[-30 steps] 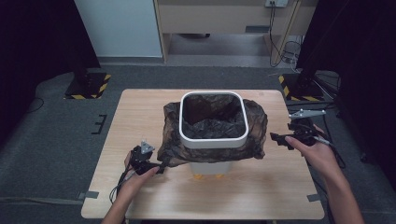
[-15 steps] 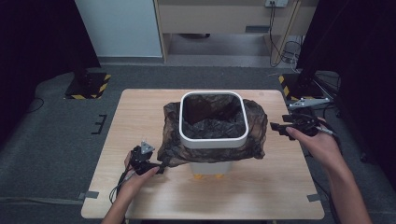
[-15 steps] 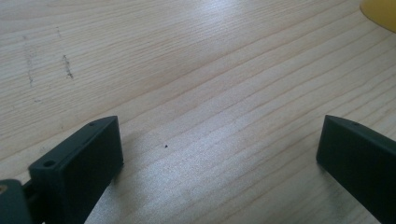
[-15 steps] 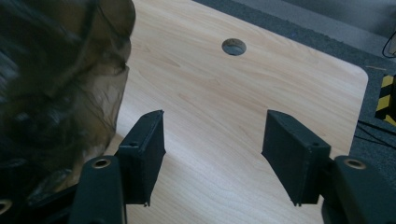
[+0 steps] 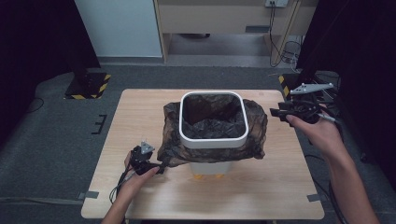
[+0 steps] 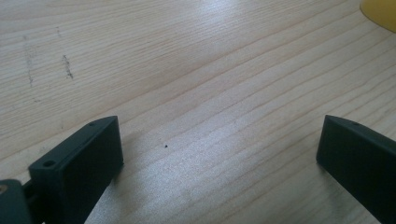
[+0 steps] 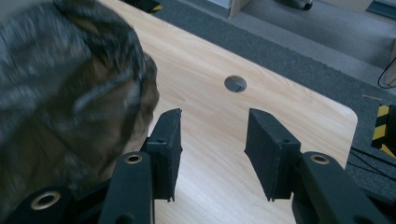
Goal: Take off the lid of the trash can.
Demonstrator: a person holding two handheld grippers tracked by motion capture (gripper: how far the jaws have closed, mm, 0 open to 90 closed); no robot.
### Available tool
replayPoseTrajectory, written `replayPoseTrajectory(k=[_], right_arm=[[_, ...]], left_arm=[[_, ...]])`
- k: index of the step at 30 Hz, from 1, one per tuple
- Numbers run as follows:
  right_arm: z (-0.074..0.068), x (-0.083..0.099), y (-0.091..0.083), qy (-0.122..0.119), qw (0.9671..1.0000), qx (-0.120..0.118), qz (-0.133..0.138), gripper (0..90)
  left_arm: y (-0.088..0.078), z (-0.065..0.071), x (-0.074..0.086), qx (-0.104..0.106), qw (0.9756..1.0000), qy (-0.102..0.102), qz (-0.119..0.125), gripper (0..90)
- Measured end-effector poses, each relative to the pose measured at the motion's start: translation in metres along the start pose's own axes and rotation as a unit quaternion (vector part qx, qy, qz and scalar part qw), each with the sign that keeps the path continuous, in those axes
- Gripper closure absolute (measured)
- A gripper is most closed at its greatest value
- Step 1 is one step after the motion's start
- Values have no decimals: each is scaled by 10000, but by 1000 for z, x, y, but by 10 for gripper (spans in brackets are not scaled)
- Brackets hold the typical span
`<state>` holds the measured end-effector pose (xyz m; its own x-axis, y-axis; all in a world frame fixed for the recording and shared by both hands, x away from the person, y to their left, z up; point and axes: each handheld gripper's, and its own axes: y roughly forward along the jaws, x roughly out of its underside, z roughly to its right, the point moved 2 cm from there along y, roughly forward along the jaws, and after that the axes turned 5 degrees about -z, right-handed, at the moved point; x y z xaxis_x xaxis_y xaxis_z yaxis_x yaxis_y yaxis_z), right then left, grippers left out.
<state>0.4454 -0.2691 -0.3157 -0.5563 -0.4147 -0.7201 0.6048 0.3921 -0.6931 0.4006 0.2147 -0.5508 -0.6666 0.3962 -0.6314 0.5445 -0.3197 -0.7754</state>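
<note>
The white bin (image 5: 213,135) stands in the middle of the table (image 5: 140,116), and the dark bag (image 5: 254,133) lining it drapes loosely over the rim and down the sides. I judge the main risk is that a tug on one hanging edge pulls the liner off the far rim, or tips the light bin, since nothing steadies it. My left tongs (image 5: 158,168) sit low on the table by the bag's near-left skirt, jaws spread wide with bare wood between them, gripping nothing. My right tongs (image 5: 275,113) hover just beside the bag's right edge; their jaws have just been closing, now half parted, empty.
</note>
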Motion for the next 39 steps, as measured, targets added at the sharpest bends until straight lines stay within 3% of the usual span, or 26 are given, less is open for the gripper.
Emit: replayPoseTrajectory(k=[7,13,26,39], right_arm=[[-4,-16,-2,-57,9999,-83,92,572],[-12,-26,-1,-36,9998,-161,132,494],[-23,-50,-3,-79,9992,-294,258,450],[-36,-70,-8,-301,9983,-349,344,536]], left_arm=[[0,0,0,-2,10000,1,0,0],[0,0,0,-6,10000,-6,-2,0],[0,0,0,-6,10000,-6,-2,0],[0,0,0,-6,10000,-15,4,0]])
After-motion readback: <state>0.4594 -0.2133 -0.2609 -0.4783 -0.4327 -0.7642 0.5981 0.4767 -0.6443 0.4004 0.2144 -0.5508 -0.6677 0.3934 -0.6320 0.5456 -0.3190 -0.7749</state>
